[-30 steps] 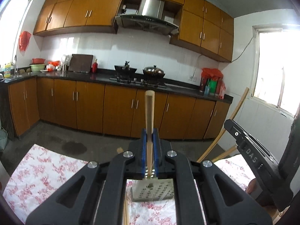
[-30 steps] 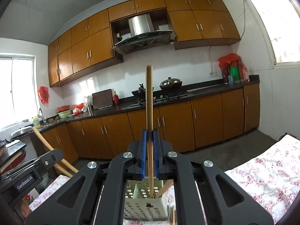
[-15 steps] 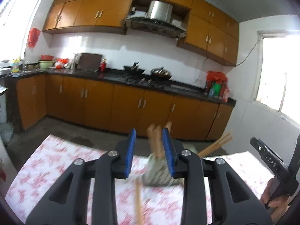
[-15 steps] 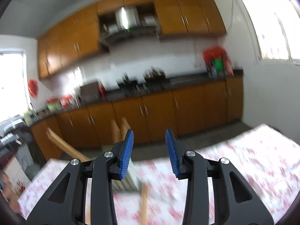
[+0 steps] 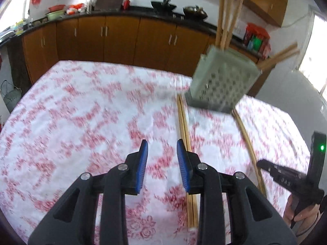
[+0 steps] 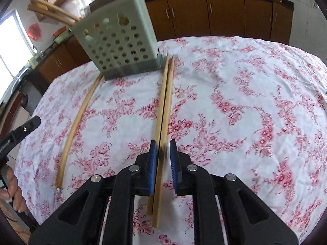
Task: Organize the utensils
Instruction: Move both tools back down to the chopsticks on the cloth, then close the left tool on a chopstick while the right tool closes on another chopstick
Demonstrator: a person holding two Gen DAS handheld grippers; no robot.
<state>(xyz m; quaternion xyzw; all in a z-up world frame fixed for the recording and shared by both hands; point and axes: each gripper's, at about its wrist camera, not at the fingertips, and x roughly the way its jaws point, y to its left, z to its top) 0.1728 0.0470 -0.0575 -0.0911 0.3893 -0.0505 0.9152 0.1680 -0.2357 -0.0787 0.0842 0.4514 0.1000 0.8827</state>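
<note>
My right claw [image 6: 163, 153] is closing around the chopstick pair [image 6: 163, 110]; next, lift them into the holder [image 6: 120, 40]. Left claw [image 5: 160, 159] hangs part-open, empty.

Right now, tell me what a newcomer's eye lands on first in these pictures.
The perforated utensil holder at the far edge of the floral tablecloth, with chopsticks sticking out of its top. Next, the pair of chopsticks lying side by side on the cloth, running from the holder's base down between the pads of the right gripper, whose jaws are closing. A single chopstick lies apart to their left.
</note>
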